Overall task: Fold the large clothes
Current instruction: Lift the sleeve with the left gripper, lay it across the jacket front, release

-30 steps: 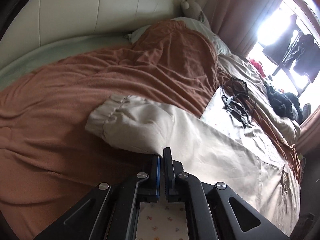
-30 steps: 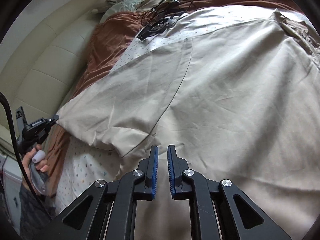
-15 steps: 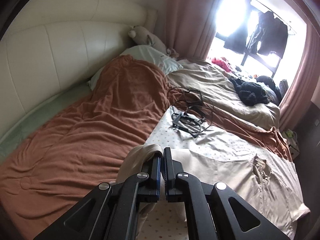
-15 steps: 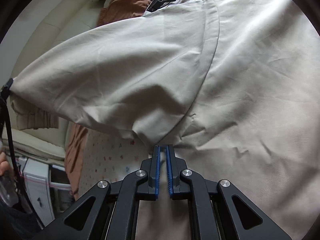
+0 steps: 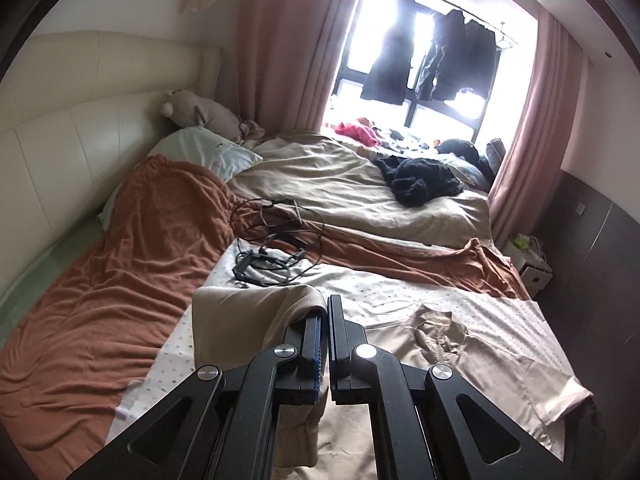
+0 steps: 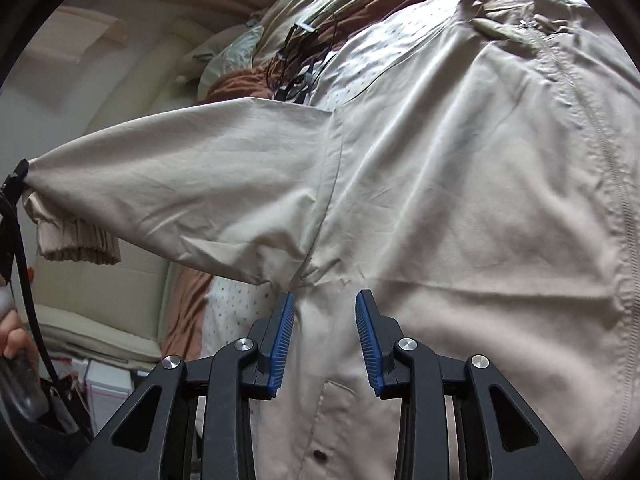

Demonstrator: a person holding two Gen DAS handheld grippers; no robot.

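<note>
Gripping one sleeve (image 6: 192,196) of a beige zip-front jacket (image 6: 460,200), the left gripper (image 5: 323,320) holds its two jaws pressed together on the cloth, which drapes over the left finger and hides its tip in the lower centre of the left wrist view. In the right wrist view that gripper is cut off at the left edge, where the sleeve is drawn taut off the bed and its ribbed cuff (image 6: 76,242) hangs below the pinch. Part of a person's hand (image 6: 14,340) shows at the lower left edge.

The right gripper (image 6: 325,320), low in its own frame, is opening, its two blue-padded fingers (image 6: 282,340) spread above the jacket's underarm seam with no cloth pinched between them. The jacket's body lies flat on a dotted sheet (image 5: 400,292), its hem out of frame.

Behind it, in the left wrist view, lie one rust-brown blanket (image 5: 132,260), one tangle of black cables (image 5: 276,240), one pillow (image 5: 204,148) and one stuffed toy (image 5: 200,114). Dark garments hanging at the window (image 5: 432,68) are backlit and hard to count.
</note>
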